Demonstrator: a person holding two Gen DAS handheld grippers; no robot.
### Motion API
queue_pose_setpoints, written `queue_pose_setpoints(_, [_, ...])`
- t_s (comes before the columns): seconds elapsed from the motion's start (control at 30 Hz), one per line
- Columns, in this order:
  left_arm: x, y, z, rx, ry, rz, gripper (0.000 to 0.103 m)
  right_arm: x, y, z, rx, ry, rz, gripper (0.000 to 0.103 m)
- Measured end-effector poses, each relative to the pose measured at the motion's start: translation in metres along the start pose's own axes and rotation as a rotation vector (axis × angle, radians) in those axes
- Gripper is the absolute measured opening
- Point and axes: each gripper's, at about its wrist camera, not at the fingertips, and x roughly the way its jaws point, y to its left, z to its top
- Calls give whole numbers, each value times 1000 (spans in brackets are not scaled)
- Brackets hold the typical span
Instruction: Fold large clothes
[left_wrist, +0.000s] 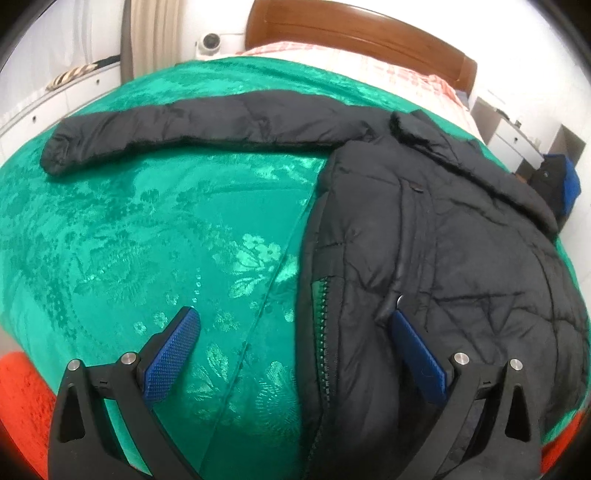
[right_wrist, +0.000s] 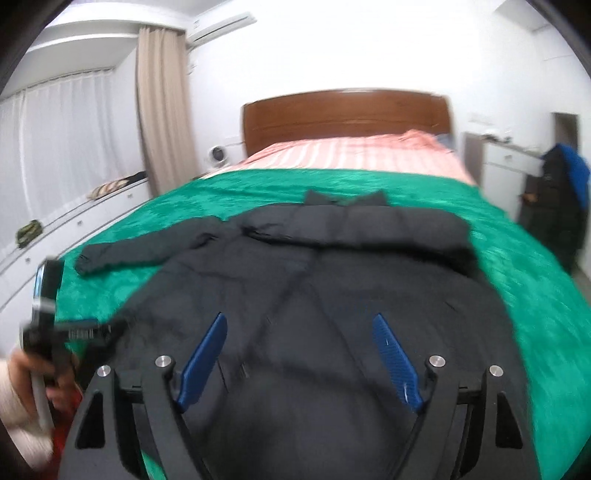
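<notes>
Both grippers wide apart, nothing held: my left gripper (left_wrist: 293, 325) straddles jacket (left_wrist: 424, 229) zipper edge, right gripper (right_wrist: 299, 332) over its body. Jacket flat on green blanket (left_wrist: 147, 229), one sleeve (left_wrist: 177, 125) stretched out left.

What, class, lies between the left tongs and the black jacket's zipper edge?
Nothing visible. The open left tongs straddle the zipper edge of the black puffer jacket; only bare green bedspread lies under the other finger.
</notes>
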Motion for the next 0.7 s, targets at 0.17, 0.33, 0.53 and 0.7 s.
queue_pose_setpoints(0.17, [1, -9, -4, 25, -10, 49, 103, -13, 5, -26, -63, -2, -29, 90])
queue_pose_setpoints(0.33, [1, -7, -5, 6, -1, 37, 103, 9, 6, -41, -61, 29, -37, 90])
queue_pose_setpoints(0.53, [1, -6, -9, 53, -6, 11, 103, 18, 19, -54, -143, 40, -37, 90])
queue_pose_setpoints(0.7, [0, -5, -9, 47, 2, 3, 103, 19, 25, -57, -170, 39, -32, 90])
